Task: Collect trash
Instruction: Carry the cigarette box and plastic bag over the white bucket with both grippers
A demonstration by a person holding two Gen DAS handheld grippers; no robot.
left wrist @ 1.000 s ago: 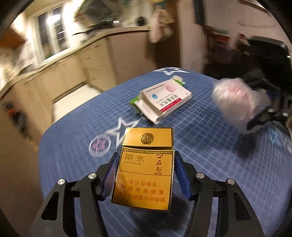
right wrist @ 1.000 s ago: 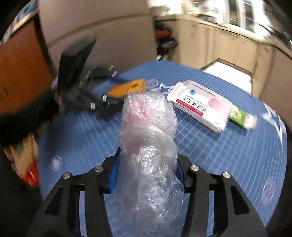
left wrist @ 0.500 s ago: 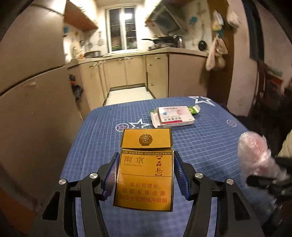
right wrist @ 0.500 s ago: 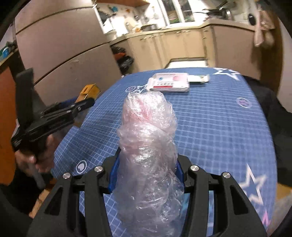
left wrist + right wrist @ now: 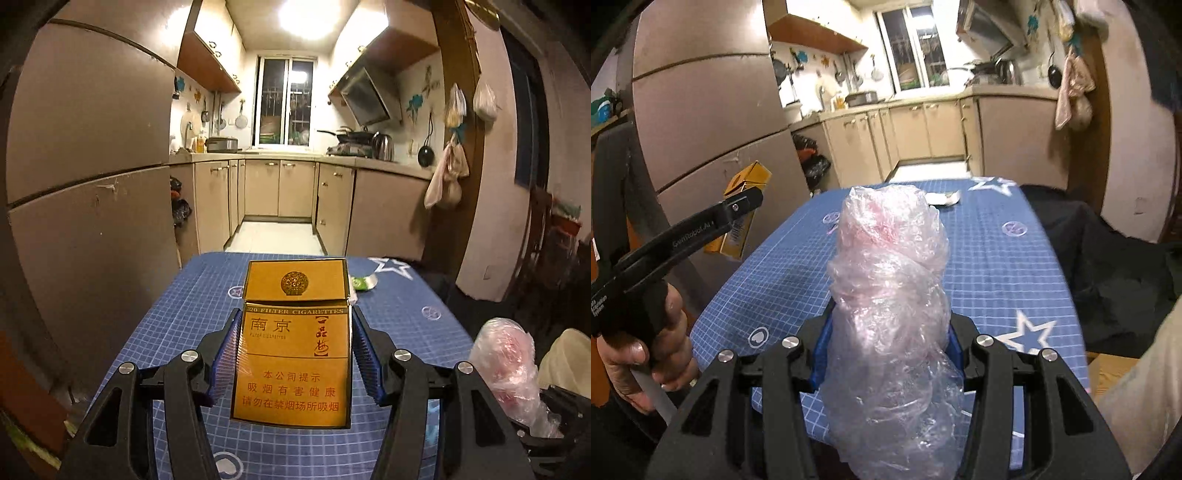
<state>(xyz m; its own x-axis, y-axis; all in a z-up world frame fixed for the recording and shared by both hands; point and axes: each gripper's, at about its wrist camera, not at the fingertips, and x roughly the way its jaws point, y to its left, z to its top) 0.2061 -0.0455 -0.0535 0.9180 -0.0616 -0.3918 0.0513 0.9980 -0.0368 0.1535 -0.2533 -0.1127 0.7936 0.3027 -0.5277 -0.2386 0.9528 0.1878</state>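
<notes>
Holding status: both tools loaded and raised above the blue checked bench [image 5: 192, 295].
Left tool [image 5: 293, 354]: closed on a gold cigarette pack [image 5: 293, 347]; blue pads press both narrow sides; pack upright, lid end away from the camera, printed face toward the lens.
Left tool pose: level, pointing along the bench toward the kitchen; in the right wrist view it sits at the left, off the bench edge, gripped by the person's hand [image 5: 646, 354] around its handle.
Right tool [image 5: 886, 332]: closed on a crumpled clear plastic bag [image 5: 890, 295], pinkish at the top; bag stands upright between the fingers and bulges above and below them.
Right tool pose: level, aimed down the bench length.
Far bench end: a green wrapper [image 5: 364, 282] lies flat on the cloth.
</notes>
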